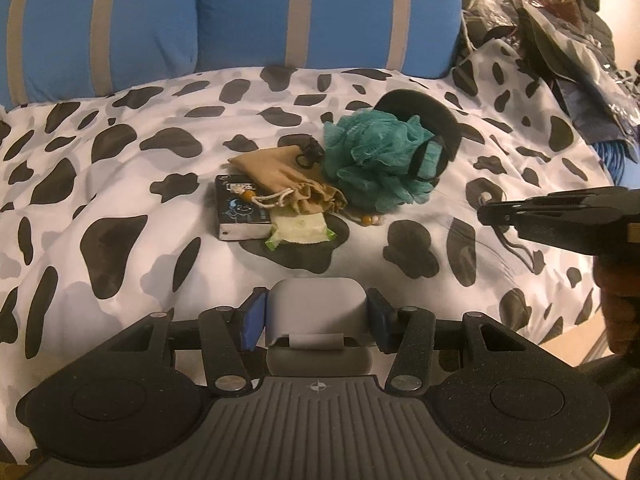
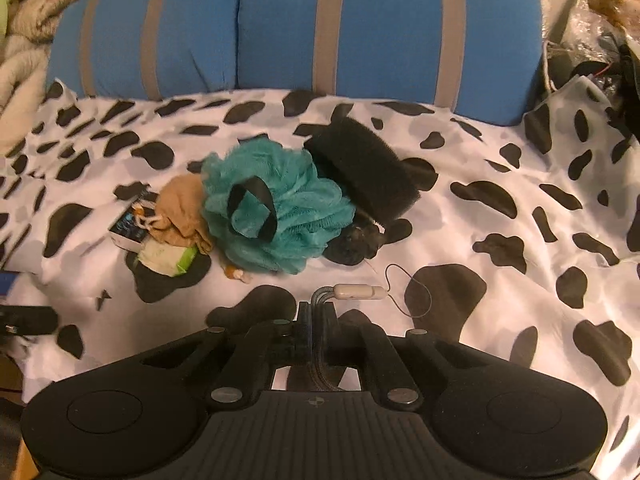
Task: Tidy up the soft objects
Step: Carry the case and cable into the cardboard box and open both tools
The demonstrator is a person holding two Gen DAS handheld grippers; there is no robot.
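Now the right gripper's [image 2: 316,312] fingers pinch a braided cable [image 2: 320,364] (left gripper [image 1: 316,320] clasps a grey case [image 1: 318,308]).

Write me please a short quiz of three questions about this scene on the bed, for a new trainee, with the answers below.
1. True or false: the left gripper holds a grey case between its fingers.
2. What does the right gripper clamp? A) the teal bath pouf B) a braided cable with a beige plug C) the tan drawstring pouch
3. Fill in: the black foam block lies on the ____ side of the pouf in the right wrist view.

Key: 1 true; 2 B; 3 right.
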